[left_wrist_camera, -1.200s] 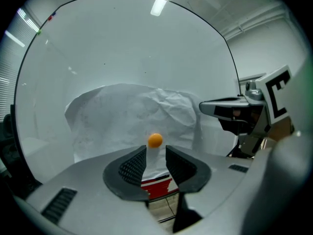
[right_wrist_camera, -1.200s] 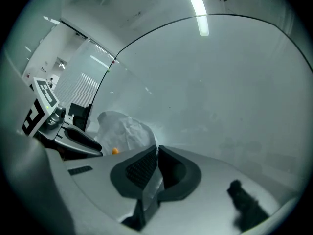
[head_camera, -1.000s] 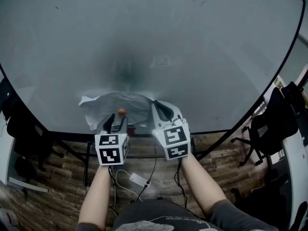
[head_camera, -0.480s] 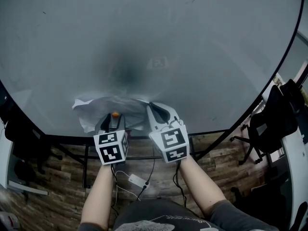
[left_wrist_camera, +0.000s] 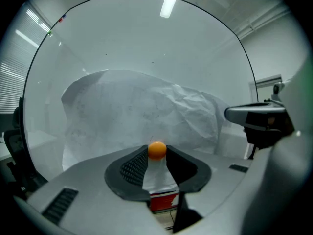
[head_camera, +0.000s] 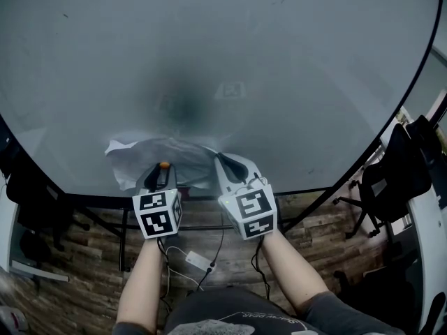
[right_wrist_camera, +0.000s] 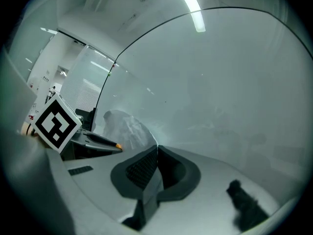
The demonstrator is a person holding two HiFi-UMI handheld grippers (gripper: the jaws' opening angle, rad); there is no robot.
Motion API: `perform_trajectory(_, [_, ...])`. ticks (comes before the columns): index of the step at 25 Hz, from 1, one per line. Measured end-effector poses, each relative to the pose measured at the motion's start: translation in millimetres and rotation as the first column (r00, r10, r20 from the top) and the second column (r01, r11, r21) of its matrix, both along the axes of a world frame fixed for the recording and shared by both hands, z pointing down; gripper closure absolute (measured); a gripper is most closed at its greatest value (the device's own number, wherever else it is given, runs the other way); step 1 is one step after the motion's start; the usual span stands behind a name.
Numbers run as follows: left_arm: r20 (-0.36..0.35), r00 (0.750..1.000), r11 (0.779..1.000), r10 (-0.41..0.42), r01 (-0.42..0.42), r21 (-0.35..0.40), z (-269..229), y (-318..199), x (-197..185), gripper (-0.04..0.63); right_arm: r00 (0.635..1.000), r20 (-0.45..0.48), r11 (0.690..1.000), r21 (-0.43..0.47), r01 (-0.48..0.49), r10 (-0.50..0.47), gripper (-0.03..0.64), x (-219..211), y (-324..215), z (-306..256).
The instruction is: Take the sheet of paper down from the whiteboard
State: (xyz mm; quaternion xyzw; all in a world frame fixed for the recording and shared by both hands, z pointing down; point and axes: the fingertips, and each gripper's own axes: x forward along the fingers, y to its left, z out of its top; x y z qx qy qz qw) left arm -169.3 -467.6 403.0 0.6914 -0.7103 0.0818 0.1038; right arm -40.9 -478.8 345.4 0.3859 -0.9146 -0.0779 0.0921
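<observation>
A crumpled white sheet of paper (head_camera: 150, 152) hangs low on the whiteboard (head_camera: 223, 61). It fills the middle of the left gripper view (left_wrist_camera: 142, 111) and shows at the left of the right gripper view (right_wrist_camera: 128, 129). A small orange magnet (head_camera: 164, 165) sits on the sheet's lower part. My left gripper (head_camera: 163, 169) has that magnet (left_wrist_camera: 157, 150) between its tips, both pads touching it as the jaws are closing. My right gripper (head_camera: 222, 160) is at the sheet's right edge, shut on a thin fold of the paper (right_wrist_camera: 151, 190).
The board's black frame (head_camera: 209, 194) runs just under both grippers. Dark office chairs stand at the right (head_camera: 391, 180) and at the left (head_camera: 28, 180). A white power adapter (head_camera: 199, 260) with cables lies on the wooden floor below.
Both grippers have stayed at the sheet's lower edge. The sheet's left corner has shifted a little left and up in the head view. The magnet remains at the left tips.
</observation>
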Motion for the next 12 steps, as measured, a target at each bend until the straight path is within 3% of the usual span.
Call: perform_trajectory(12, [-0.035, 0.994, 0.992, 0.099, -0.102, -0.076, 38, 46, 3, 0.471, 0.997, -0.056, 0.997, -0.056, -0.048, 0.045, 0.595, 7, 23, 32])
